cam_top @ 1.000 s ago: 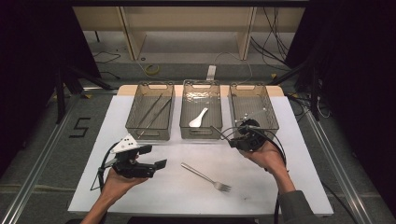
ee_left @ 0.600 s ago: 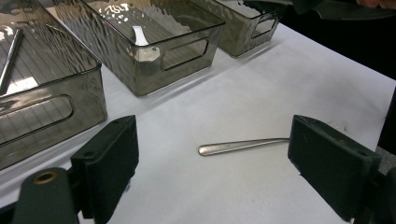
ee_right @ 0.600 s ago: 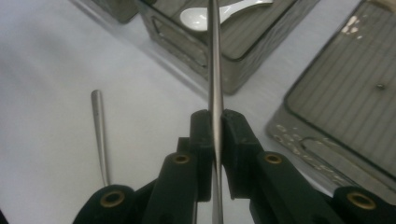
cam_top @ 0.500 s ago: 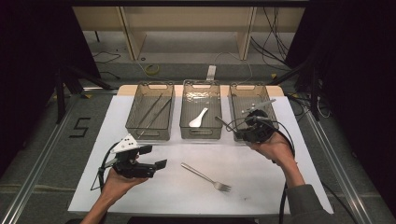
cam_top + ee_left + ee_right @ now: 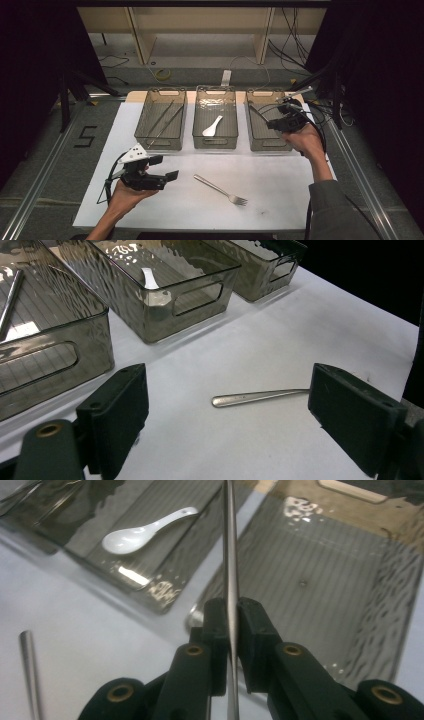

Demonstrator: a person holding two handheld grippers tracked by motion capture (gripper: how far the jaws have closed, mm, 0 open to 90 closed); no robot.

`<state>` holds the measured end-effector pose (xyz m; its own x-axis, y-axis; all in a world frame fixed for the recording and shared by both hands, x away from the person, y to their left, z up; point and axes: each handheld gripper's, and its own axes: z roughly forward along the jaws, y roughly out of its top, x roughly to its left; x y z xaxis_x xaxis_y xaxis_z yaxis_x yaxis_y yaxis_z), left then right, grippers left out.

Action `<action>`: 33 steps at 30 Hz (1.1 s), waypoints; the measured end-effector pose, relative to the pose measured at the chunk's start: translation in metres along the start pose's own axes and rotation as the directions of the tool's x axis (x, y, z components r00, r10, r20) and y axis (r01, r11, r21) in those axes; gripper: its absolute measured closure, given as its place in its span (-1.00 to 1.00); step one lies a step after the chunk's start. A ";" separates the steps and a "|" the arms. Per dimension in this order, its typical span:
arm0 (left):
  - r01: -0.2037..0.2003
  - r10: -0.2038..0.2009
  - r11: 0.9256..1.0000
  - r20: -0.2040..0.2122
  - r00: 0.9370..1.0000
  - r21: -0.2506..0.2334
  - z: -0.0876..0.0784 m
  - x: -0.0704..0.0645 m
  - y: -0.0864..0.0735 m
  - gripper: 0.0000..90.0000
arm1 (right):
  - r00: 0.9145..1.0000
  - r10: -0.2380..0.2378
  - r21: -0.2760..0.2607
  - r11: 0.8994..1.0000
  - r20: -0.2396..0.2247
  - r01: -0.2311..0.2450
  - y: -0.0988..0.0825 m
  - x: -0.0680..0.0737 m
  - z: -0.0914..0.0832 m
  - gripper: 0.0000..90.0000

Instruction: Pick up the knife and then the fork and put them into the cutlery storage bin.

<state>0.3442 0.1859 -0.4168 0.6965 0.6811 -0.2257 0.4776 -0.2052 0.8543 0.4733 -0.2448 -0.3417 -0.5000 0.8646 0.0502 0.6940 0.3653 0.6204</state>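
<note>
Held utensil: a thin metal utensil [image 5: 230, 555] is clamped between the right gripper's [image 5: 231, 622] jaws and runs straight up between the pads; whether it is a knife, fork or spoon I cannot tell. In the high view its shiny end [image 5: 295, 94] sticks out past the gripper toward the far right corner of the white mat.
Right gripper: jaws narrow, pressed on the utensil's shaft. In the high view the right gripper [image 5: 284, 121] is held above the right bin [image 5: 260, 135], over the far right part of the mat.
Right bin: smoky clear plastic with a ribbed bottom; it sits at the far edge of the mat, rightmost of three.
Middle bin [image 5: 215, 142]: just beside the right one, with a white spoon [image 5: 212, 126] lying in it.
Left bin [image 5: 161, 140]: holds long metal chopsticks [image 5: 161, 122] lying aslant.
Fork [image 5: 221, 190]: lies flat on the mat near its front edge, about midway along it, tines toward the right, apart from both grippers. Its handle [image 5: 257, 397] shows between the left gripper's jaws, lying on the mat beyond them.
Left gripper [image 5: 167, 170]: jaws wide, nothing between the pads; held low over the front left part of the mat.
White mat [image 5: 280, 200]: covers the worktop under everything.
</note>
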 end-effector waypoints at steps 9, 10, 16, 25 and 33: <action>-0.003 0.003 1.000 -0.001 1.000 -0.004 -0.001 0.000 0.000 -0.65 | 0.997 0.071 -0.005 0.997 0.044 -0.071 0.010 -0.023 0.017 0.86; -0.003 0.003 1.000 -0.001 1.000 -0.008 -0.001 0.000 0.000 -0.65 | 0.995 0.085 -0.003 0.996 0.056 -0.085 0.012 -0.026 0.021 0.86; -0.005 0.005 1.000 0.002 1.000 -0.009 -0.001 0.000 0.000 -0.65 | 0.990 0.118 0.005 0.993 0.071 -0.119 0.017 -0.033 0.031 0.86; -0.005 0.005 1.000 0.006 1.000 -0.012 -0.001 -0.001 0.001 -0.65 | 0.984 0.154 0.032 0.987 0.091 -0.158 0.025 -0.041 0.053 0.86; -0.006 0.006 1.000 0.009 1.000 -0.012 -0.001 -0.001 0.001 -0.64 | 0.981 0.164 0.033 0.985 0.107 -0.168 0.035 -0.044 0.067 0.86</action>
<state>0.3437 0.1861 -0.4153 0.7041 0.6736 -0.2247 0.4668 -0.2006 0.8613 0.5540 -0.2467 -0.3741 -0.3212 0.9447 0.0667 0.7846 0.2260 0.5773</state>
